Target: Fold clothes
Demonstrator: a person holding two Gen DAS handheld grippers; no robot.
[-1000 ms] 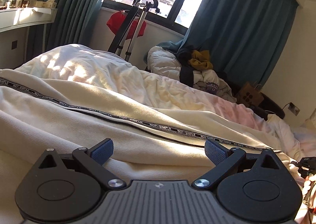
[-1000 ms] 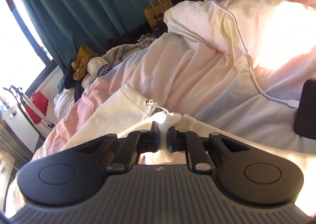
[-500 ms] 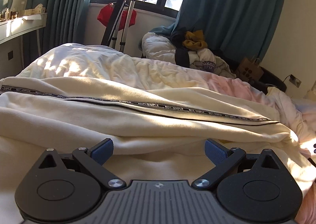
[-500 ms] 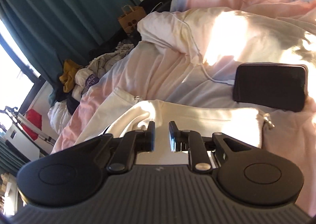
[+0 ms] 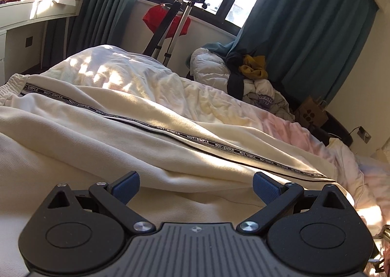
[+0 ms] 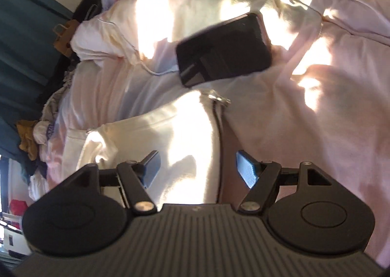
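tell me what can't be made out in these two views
- Left wrist view: the near part of the cream garment is hidden under the open left gripper.
- Left wrist view: items on the white shelf are too small to identify.
- Right wrist view: motion blur smears the phone and zipper pull; the open right gripper covers the garment's near edge.

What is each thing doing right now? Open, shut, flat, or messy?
Left gripper: jaws open, holding nothing.
Right gripper: jaws open, holding nothing.
Cream pants: spread on the bed, wrinkled.
Phone: screen dark, lying on the duvet.
Curtains: pulled apart.
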